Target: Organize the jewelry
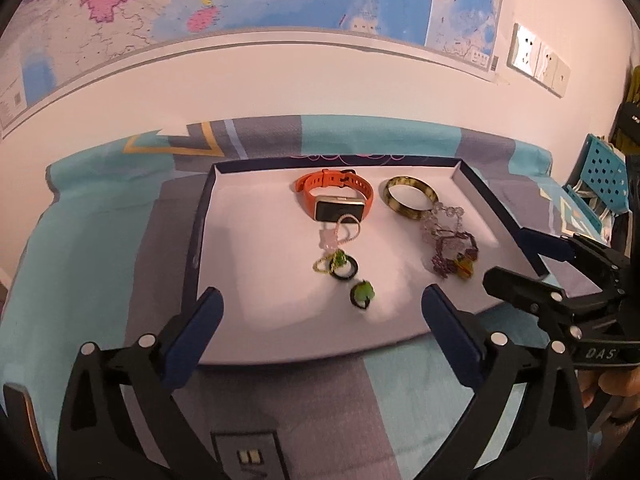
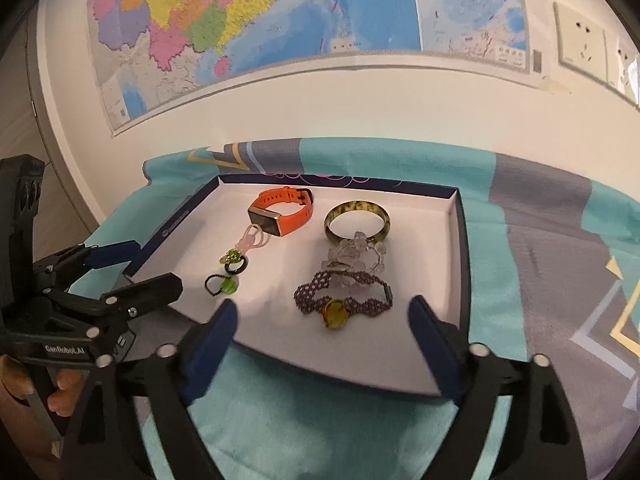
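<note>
A white-lined tray [image 1: 200, 216] [image 2: 462, 248] with a dark blue rim lies on the cloth. In it are an orange watch [image 1: 336, 196] [image 2: 280, 212], an olive bangle [image 1: 390, 200] [image 2: 356, 206], a clear bead bracelet [image 1: 444, 216] [image 2: 360, 252], a purple beaded bracelet [image 1: 452, 256] [image 2: 344, 304] with an amber stone, a pink bracelet [image 1: 348, 234] [image 2: 254, 240] and two green-stone rings [image 1: 362, 298] [image 2: 224, 284]. My left gripper [image 1: 322, 300] [image 2: 148, 266] hangs open over the tray's near left side, holding nothing. My right gripper [image 2: 324, 310] [image 1: 516, 260] is open and empty over the near right side, just before the purple bracelet.
The tray rests on a teal and grey patterned cloth [image 1: 100, 240] [image 2: 540, 260] against a white wall with a map [image 2: 240, 20]. A blue perforated basket [image 1: 604, 168] stands off the right end. A dark device [image 1: 248, 456] lies on the cloth near me.
</note>
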{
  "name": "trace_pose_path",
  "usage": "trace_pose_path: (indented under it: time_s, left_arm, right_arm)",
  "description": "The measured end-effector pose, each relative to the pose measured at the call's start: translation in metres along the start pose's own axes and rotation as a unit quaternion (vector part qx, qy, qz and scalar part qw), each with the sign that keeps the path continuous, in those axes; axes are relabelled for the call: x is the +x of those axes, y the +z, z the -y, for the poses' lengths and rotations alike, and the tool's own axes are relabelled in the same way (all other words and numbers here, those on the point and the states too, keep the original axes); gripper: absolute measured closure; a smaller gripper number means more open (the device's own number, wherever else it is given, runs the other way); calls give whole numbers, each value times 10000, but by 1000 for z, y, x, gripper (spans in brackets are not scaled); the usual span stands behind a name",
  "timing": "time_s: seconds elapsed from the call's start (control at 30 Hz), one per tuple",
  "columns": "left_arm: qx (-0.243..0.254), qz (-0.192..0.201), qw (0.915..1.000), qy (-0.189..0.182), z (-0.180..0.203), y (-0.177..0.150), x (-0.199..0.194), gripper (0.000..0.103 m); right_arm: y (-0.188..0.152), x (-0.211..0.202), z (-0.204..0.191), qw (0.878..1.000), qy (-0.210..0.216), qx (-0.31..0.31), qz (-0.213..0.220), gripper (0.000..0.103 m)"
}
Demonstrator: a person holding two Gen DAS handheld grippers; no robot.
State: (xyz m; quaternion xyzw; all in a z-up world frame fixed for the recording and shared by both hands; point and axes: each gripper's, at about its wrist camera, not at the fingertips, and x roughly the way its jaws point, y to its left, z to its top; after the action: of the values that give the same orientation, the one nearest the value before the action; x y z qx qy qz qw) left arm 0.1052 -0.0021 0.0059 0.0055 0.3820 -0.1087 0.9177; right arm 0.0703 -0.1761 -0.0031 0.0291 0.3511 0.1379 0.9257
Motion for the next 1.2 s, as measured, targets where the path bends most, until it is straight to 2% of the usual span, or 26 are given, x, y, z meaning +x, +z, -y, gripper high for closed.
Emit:
trace_pose_path:
  time_s: [0.13,0.4,0.63,0.8,1.2]
  left_arm:
    - [-115,91,9997,188,-4,-11,-13,5]
    - [-309,54,9983,500,-4,-35,-31,5]
    - [-243,101,9969,744,2,-49,-43,5]
    - [-254,123,9970,719,5,-52,-50,5]
    - [-245,113,9967,763,8,-62,-57,5]
  right_arm:
    - [-12,-12,-9,9999,-116,-86,87,7]
    - [-37,-34,-28,9980,-545,-236,234,7]
    - [-54,-44,-31,9990,-413,-64,124,7]
    - [-65,-45,-33,9992,-390,9,-9,7]
    - [-70,-50,-36,9993,-381,17,-5,7]
